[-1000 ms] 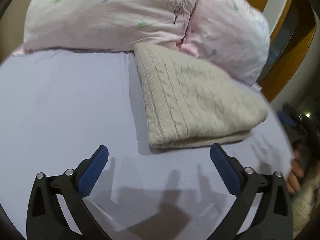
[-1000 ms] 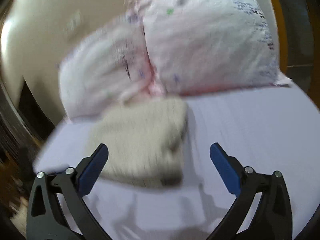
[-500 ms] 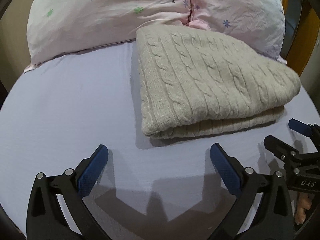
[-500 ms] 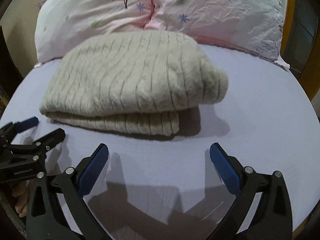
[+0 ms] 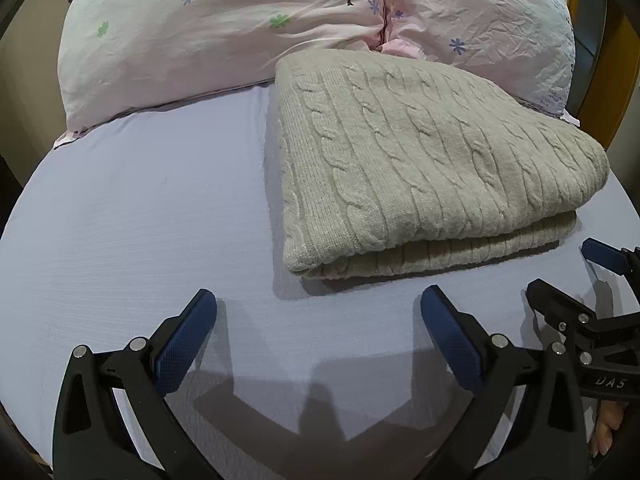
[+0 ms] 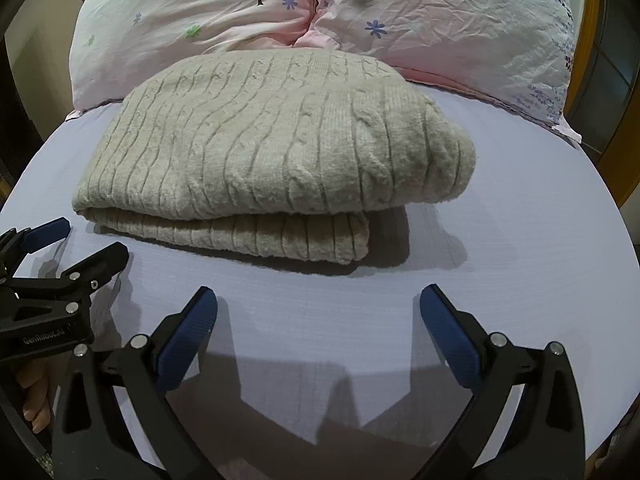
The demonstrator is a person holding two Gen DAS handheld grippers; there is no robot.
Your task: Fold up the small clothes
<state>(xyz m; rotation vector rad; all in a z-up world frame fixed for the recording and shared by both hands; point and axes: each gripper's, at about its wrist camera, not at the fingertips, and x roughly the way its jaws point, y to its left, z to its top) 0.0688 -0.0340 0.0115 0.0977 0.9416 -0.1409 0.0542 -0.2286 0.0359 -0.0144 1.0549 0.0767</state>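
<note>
Left gripper [image 5: 318,312] and right gripper [image 6: 318,312] are both hovering over the sheet [image 5: 140,220], jaws spread wide, gripping nothing. Folded sweater [image 5: 420,160] is lying just ahead of both, untouched, backing onto the pillows [image 5: 240,28]. Grippers are sitting side by side.

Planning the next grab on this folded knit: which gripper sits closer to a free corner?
Probably left: the left gripper faces the sweater's near corner; right gripper faces bare sheet.
</note>
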